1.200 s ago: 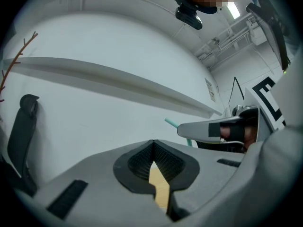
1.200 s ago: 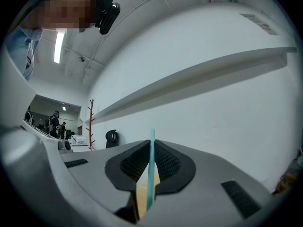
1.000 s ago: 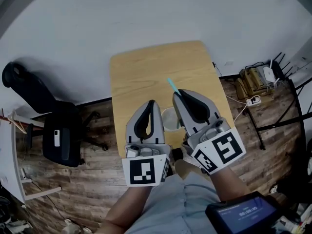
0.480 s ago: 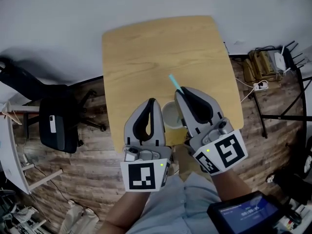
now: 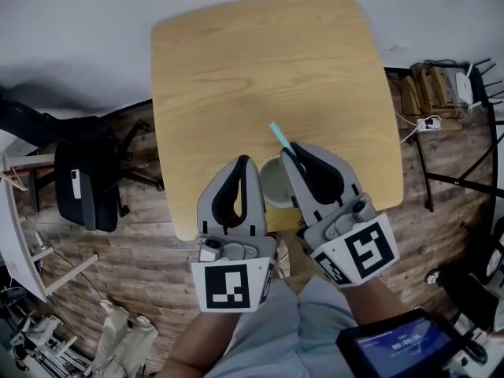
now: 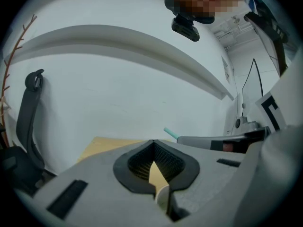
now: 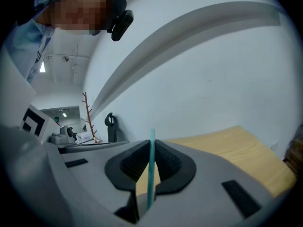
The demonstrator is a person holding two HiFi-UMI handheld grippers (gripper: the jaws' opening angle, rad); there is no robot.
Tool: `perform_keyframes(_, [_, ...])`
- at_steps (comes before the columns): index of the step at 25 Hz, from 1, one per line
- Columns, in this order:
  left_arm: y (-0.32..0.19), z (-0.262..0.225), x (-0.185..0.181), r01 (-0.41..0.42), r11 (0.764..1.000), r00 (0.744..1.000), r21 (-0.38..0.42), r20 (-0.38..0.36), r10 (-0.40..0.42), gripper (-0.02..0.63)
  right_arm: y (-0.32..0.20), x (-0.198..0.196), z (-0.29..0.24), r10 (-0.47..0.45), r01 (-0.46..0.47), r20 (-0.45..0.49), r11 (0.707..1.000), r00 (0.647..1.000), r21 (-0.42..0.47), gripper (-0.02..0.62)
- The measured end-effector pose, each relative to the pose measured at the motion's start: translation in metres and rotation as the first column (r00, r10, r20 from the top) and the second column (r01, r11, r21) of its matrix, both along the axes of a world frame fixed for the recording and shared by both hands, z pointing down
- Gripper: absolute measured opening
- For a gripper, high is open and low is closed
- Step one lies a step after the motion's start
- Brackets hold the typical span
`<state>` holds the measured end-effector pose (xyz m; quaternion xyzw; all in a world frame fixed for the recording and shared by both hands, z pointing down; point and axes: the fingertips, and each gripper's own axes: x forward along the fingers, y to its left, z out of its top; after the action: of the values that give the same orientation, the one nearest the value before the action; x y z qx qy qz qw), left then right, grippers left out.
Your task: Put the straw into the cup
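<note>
A white cup stands near the wooden table's front edge, between my two grippers. My right gripper is shut on a teal straw, whose free end sticks out past the fingertips, up and away over the table. In the right gripper view the straw runs upright through the pinched jaws. My left gripper lies just left of the cup with its jaws shut. In the left gripper view a pale bit of the cup shows through the slit, and the straw's end pokes out to the right.
A black office chair stands on the wooden floor left of the table. Cables and a power strip lie on the floor to the right. A device with a lit screen is at the bottom right, by the person's lap.
The head view has shifted, so more of the table shows and it sits lower in the frame. The grippers, cup and straw keep nearly the same arrangement.
</note>
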<state>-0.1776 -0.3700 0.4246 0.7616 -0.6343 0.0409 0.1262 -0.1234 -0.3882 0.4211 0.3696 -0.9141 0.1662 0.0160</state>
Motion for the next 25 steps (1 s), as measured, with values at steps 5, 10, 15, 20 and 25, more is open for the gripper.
perform_keyframes(5, [-0.002, 0.012, -0.003, 0.011, 1.0, 1.0, -0.019, -0.009, -0.011, -0.002, 0.0, -0.001, 0.015, -0.006, 0.005, -0.021, 1.0, 1.0, -0.026, 0.028])
perform_keyframes(10, [-0.001, 0.019, -0.004, 0.011, 0.999, 1.0, -0.035, -0.011, -0.011, -0.002, 0.002, -0.004, 0.022, -0.015, 0.014, -0.038, 1.0, 0.999, -0.021, 0.029])
perform_keyframes(15, [-0.001, 0.02, -0.003, 0.016, 0.999, 1.0, -0.037, -0.008, -0.016, -0.002, -0.002, 0.0, 0.029, -0.001, -0.001, -0.07, 0.999, 0.998, -0.032, 0.038])
perform_keyframes(20, [-0.003, 0.018, -0.003, 0.02, 0.999, 1.0, -0.036, -0.007, -0.02, -0.002, -0.004, 0.005, 0.029, 0.006, -0.009, -0.084, 0.999, 0.996, -0.037, 0.06])
perform_keyframes(25, [-0.003, 0.005, 0.0, 0.02, 1.0, 1.0, -0.01, -0.011, -0.02, -0.002, -0.005, 0.007, 0.015, 0.012, -0.013, -0.068, 1.0, 0.998, -0.016, 0.06])
